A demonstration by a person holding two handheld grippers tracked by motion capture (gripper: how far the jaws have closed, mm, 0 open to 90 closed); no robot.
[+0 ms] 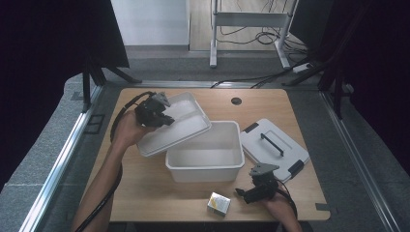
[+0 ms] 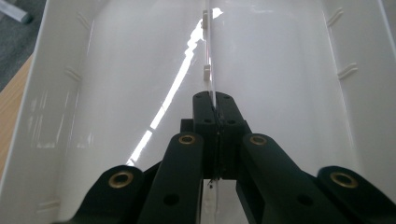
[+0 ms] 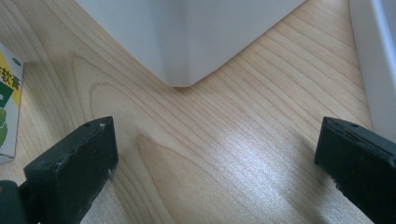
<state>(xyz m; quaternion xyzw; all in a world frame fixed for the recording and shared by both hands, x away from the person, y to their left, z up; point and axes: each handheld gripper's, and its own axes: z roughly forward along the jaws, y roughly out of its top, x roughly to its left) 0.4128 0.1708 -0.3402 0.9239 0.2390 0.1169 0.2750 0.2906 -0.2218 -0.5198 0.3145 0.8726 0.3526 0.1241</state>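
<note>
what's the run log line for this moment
left gripper: shut on tray divider | white tray: lifted, tilted over bin | right gripper: open, near small box

Layout of the table and what sits on it

A bin stands at the table's middle; a divided tray is tilted at its left, one edge overlapping the bin's left rim, the rest reaching toward the far left corner. The left gripper is over the tray, its jaws pinched on the tray's middle divider. To the right of the bin a lid lies flat, just beside it. Near the front edge a small box lies before the bin, and the right gripper rests just right of the box, before the bin's front right corner, jaws apart over bare wood.
</note>
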